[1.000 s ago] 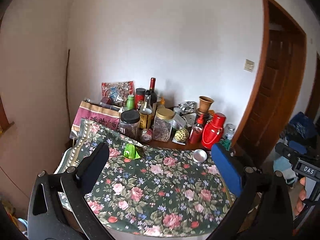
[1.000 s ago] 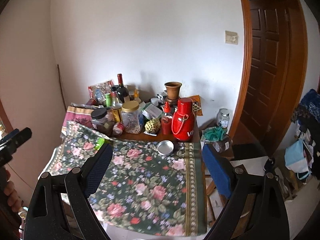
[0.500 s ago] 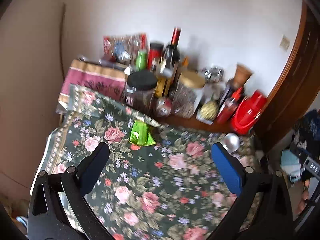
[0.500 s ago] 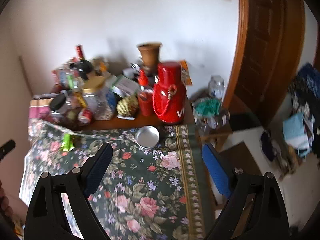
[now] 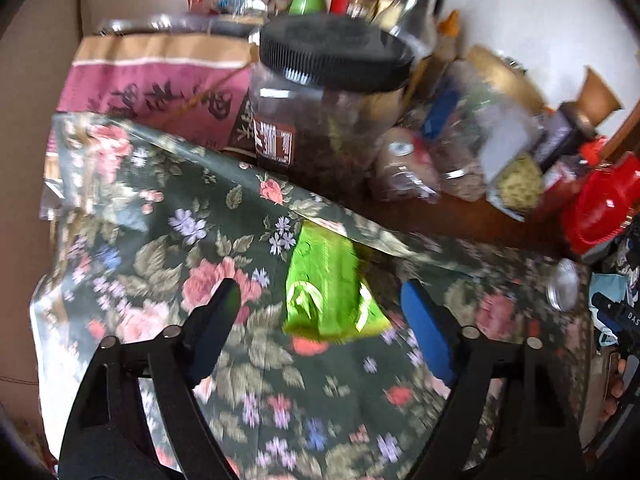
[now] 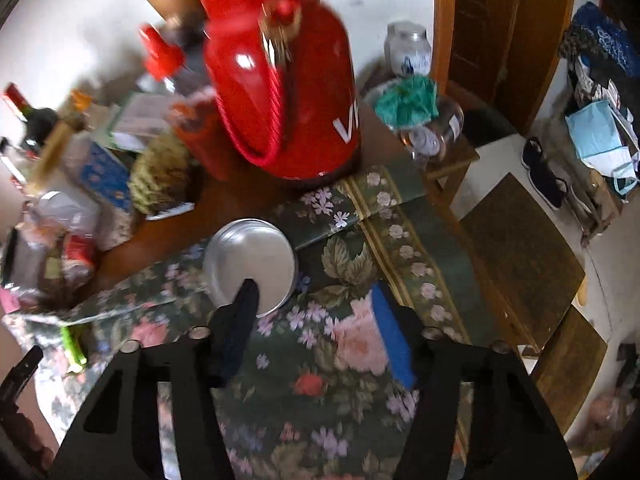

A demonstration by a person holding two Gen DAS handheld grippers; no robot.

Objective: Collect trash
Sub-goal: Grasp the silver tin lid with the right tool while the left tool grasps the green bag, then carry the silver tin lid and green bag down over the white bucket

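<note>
The floral tablecloth [image 5: 168,240] carries everything. At its left part, the left gripper [image 5: 320,312] is closing, its jaws set either side of a crumpled green wrapper [image 5: 328,284] but apart from it. Further right on the cloth, the right gripper [image 6: 316,308] is closing on nothing, just below a round silver lid [image 6: 250,256] near the red thermos [image 6: 288,80].

The tablecloth [image 5: 168,240] is a smooth flowered sheet with a slight sheen. The green wrapper [image 5: 328,288] is glossy, crinkled plastic. The round lid [image 6: 250,264] is dull brushed metal. The red flask [image 6: 288,92] shines like lacquer. The jar [image 5: 320,120] is clear plastic under a ribbed black cap.
</note>
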